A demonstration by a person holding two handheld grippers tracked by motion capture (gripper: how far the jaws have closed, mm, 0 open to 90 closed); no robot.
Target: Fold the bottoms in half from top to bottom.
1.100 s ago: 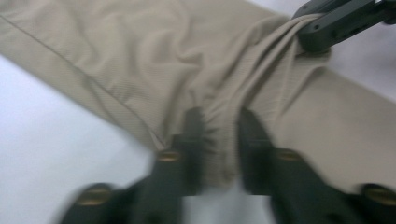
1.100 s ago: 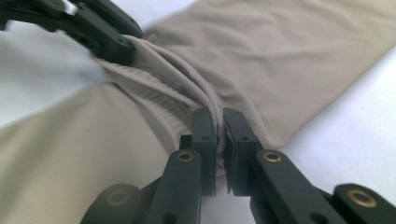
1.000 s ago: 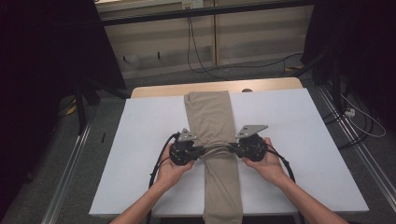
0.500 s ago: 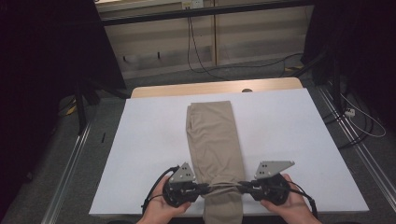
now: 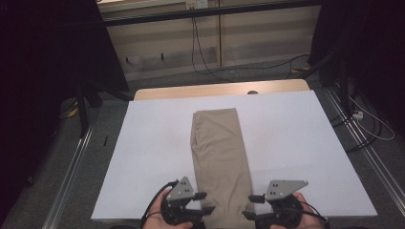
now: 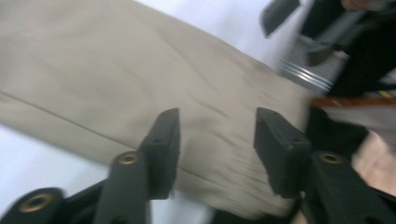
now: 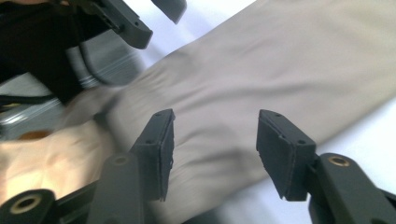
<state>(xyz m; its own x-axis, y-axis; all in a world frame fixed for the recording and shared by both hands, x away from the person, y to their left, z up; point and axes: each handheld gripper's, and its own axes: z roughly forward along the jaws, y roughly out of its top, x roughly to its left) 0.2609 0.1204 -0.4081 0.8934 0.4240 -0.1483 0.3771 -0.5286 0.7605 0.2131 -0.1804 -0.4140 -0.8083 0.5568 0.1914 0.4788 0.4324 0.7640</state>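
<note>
A pair of khaki trousers [image 5: 219, 152], folded into one long strip, lies down the middle of the white table cover [image 5: 143, 157]; its near end hangs over the front edge. My left gripper [image 5: 204, 202] is at the strip's left edge near the front, and my right gripper [image 5: 249, 206] is at its right edge. Both have just been opening and now stand open. In the left gripper view the cloth [image 6: 116, 70] lies beyond the parted jaws of the left gripper [image 6: 215, 126], unpressed. The right gripper [image 7: 215, 126] likewise hovers over the cloth [image 7: 280, 60].
A strip of bare wooden tabletop [image 5: 191, 90] shows past the cover's far edge. Cables [image 5: 205, 57] run over the floor behind it, and metal rails [image 5: 71, 167] flank the table. Bare white cover lies on both sides of the trousers.
Both grippers slid toward the table's near edge, shut on the trousers and dragging them nearer. Their jaws have since opened and let the cloth go.
</note>
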